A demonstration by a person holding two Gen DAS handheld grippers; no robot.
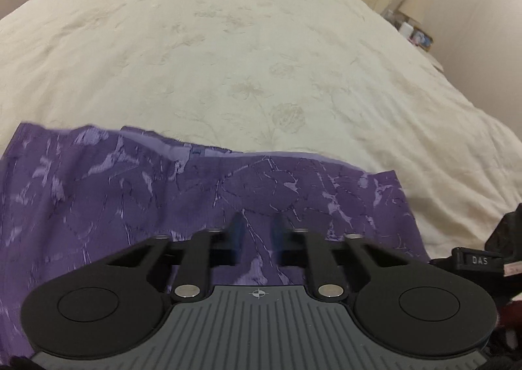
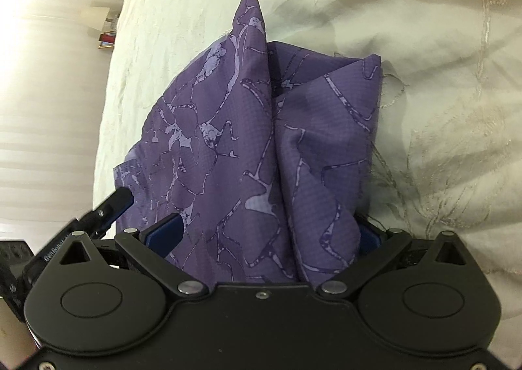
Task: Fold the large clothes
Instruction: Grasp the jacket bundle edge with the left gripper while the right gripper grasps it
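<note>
Beyond purple cloth (image 1: 202, 193) edge (rumpled), bedspread (image 1: 228, 43) lies open.

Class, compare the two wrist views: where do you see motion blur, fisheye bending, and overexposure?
Left wrist view: the left gripper fingertips are smeared by blur, and the bed bulges into a dome from the fisheye lens. Right wrist view: the purple garment is sharp between the right gripper's fingers; the left side is washed out.

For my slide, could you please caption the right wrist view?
Right claw with bunched purple patterned garment between its wide-spread fingers, above a cream embroidered bedspread.
</note>
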